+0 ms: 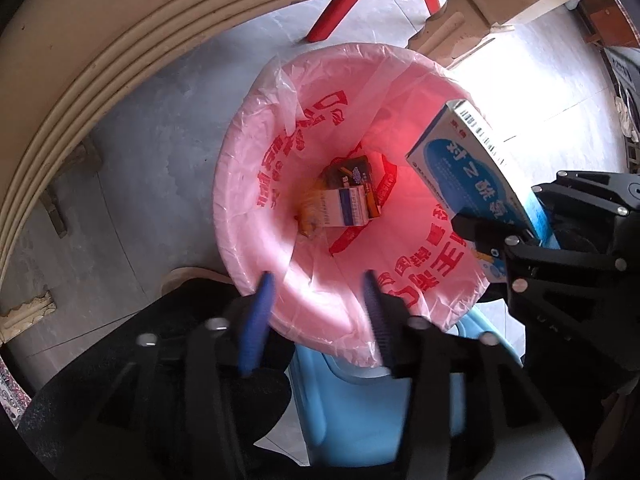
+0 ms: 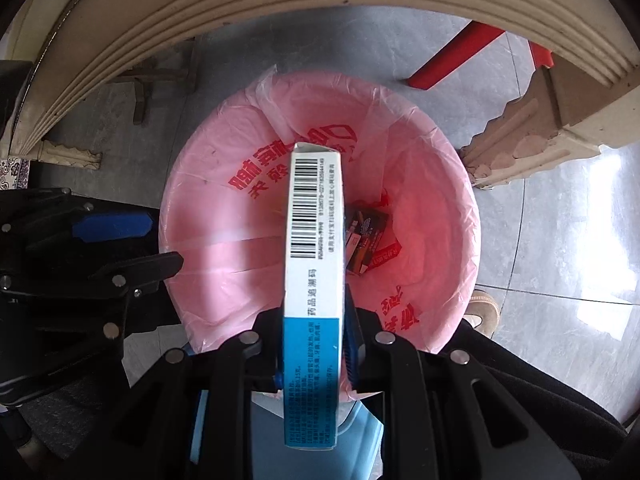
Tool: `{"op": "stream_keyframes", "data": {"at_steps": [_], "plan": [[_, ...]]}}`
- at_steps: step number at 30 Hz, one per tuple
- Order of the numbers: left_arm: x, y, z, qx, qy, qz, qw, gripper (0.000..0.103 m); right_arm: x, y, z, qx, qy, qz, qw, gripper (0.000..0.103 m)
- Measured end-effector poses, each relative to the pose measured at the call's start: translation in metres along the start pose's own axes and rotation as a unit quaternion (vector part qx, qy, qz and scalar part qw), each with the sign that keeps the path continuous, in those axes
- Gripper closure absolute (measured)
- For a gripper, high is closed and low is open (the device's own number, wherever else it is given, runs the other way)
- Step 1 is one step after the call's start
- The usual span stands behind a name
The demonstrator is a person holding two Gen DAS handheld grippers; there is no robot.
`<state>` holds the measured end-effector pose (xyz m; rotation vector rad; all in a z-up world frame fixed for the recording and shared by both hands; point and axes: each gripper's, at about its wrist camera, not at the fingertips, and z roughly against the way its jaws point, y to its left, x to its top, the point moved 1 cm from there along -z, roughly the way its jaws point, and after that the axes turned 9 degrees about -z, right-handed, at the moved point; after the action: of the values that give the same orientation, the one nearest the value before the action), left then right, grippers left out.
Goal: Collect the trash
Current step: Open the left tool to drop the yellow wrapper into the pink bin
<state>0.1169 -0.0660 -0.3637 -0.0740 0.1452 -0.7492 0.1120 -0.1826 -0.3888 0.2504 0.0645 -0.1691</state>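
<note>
A blue bin lined with a pink plastic bag [image 1: 256, 184] [image 2: 224, 216] stands on the floor below both grippers. Several small boxes [image 1: 348, 196] [image 2: 366, 240] lie at its bottom. My right gripper [image 2: 314, 344] is shut on a blue and white medicine box [image 2: 316, 240] and holds it upright over the bag's opening. The same box [image 1: 468, 160] shows in the left wrist view at the right, above the bag's rim. My left gripper [image 1: 318, 304] is open and empty over the bag's near rim; it shows at the left in the right wrist view [image 2: 132, 240].
A cream table edge [image 1: 100, 60] [image 2: 280, 8] curves over the bin on the far side, with a carved table leg [image 2: 532, 136] at the right. Red stool legs [image 1: 340, 8] [image 2: 452, 60] stand on the grey tiled floor behind the bin. A shoe [image 2: 486, 308] is by the bin.
</note>
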Motion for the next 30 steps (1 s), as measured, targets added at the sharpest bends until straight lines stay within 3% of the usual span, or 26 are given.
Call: {"op": "stream_keyframes", "data": {"at_steps": [1,3,4,23,30], "plan": [[0.0,0.001,0.001,-0.001,-0.001,0.003,1.0,0.046,0.0,0.0,0.0,-0.001,0.003,-0.001,1.0,0.06],[0.001,0.002,0.004,0.0,-0.006,0.008,1.0,0.044,0.001,0.0,0.001,-0.014,-0.007,-0.006,1.0,0.04],[0.002,0.005,0.005,0.004,-0.011,0.011,0.9999,0.043,0.002,-0.001,0.002,-0.023,-0.013,-0.005,1.0,0.036],[0.002,0.008,-0.001,0.009,-0.002,0.016,0.9998,0.038,0.006,-0.009,-0.004,-0.012,-0.004,-0.019,1.0,0.036],[-0.006,0.003,0.012,0.028,-0.01,0.001,0.9995,0.034,0.002,-0.004,0.016,-0.01,-0.022,-0.013,1.0,0.036]]}}
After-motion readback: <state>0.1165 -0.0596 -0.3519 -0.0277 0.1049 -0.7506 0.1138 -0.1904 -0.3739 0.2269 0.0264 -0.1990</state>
